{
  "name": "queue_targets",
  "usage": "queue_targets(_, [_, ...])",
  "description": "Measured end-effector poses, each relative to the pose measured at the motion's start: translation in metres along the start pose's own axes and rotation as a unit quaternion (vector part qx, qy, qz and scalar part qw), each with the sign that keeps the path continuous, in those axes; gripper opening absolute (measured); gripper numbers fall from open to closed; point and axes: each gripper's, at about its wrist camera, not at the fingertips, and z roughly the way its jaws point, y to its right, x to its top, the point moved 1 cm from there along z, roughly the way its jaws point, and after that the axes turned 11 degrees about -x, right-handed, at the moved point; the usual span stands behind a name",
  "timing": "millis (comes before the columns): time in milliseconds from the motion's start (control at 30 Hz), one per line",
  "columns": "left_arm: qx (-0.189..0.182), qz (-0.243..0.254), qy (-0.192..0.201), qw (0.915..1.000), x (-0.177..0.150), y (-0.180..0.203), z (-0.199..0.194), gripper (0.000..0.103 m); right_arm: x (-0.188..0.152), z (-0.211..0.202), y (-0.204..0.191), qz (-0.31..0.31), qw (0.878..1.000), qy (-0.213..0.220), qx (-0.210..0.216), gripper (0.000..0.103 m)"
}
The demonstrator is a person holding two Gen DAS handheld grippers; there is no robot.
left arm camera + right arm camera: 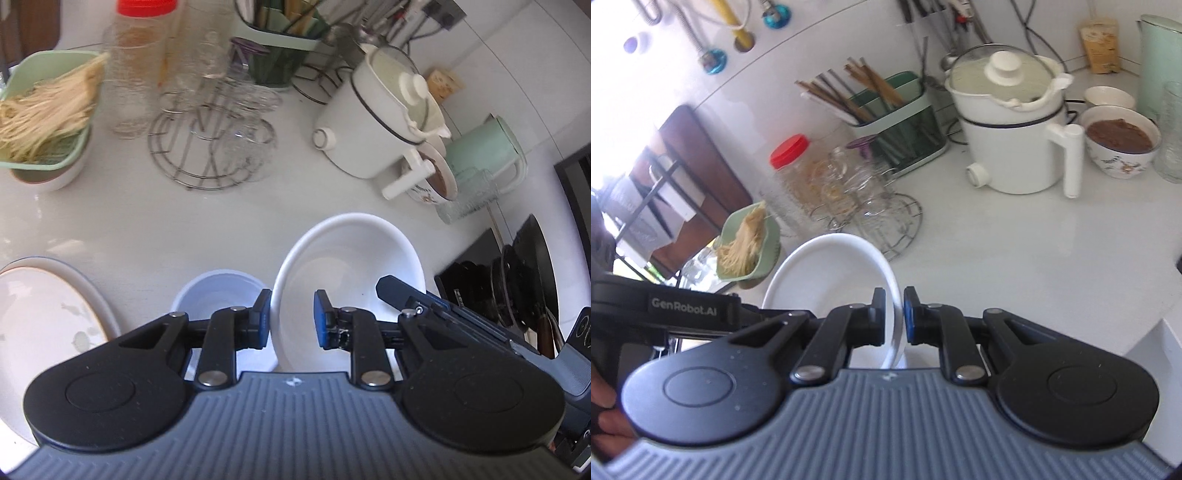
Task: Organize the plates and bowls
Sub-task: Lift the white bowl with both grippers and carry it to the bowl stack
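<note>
At the surface's [129, 229] left edge I see a patterned plate [40, 314], then a small white bowl [218, 291]. My left gripper's [291, 319] fingers stand apart around the large white bowl's [351, 266] rim; my right gripper [894, 317] has its fingers clamped on the opposite rim.

A home kitchen; a white desk [1015, 251] carries a white electric cooking pot [1008, 147] with its lid on, a green caddy of chopsticks [886, 122], glasses on a wire rack [214, 147], a red-capped jar [792, 162] and a green basket of noodles [44, 110]; a black stovetop [476, 254] sits alongside.
</note>
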Motion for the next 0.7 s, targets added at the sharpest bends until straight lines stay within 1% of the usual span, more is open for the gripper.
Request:
queue_targets(200, [0.016,-0.011,0.013,0.9997,-0.002,-0.021,-0.011,0.026,-0.002,0.015,-0.02,-0.02,1.0,-0.015,0.013,0.014])
queue_targets(300, [0.017,-0.041,0.011,0.999,-0.005,-0.042,-0.01,0.026,-0.008,0.027,-0.031,-0.039,0.999,-0.025,0.013,0.014])
queue_targets(400, [0.028,-0.051,0.009,0.9983,-0.011,-0.056,-0.009,0.026,-0.016,0.039,-0.041,-0.057,0.998,-0.038,0.013,0.014])
queue_targets(467, [0.035,-0.055,0.006,0.9978,-0.014,-0.064,-0.008,0.026,-0.022,0.046,-0.047,-0.066,0.997,-0.04,0.013,0.014])
queue_targets(567, [0.053,-0.053,0.003,0.9972,-0.017,-0.072,-0.006,0.026,-0.028,0.057,-0.052,-0.069,0.996,-0.057,0.016,0.014])
queue_targets(700, [0.06,-0.051,0.003,0.9969,-0.021,-0.081,-0.003,0.026,-0.034,0.069,-0.052,-0.07,0.995,-0.072,0.019,0.014])
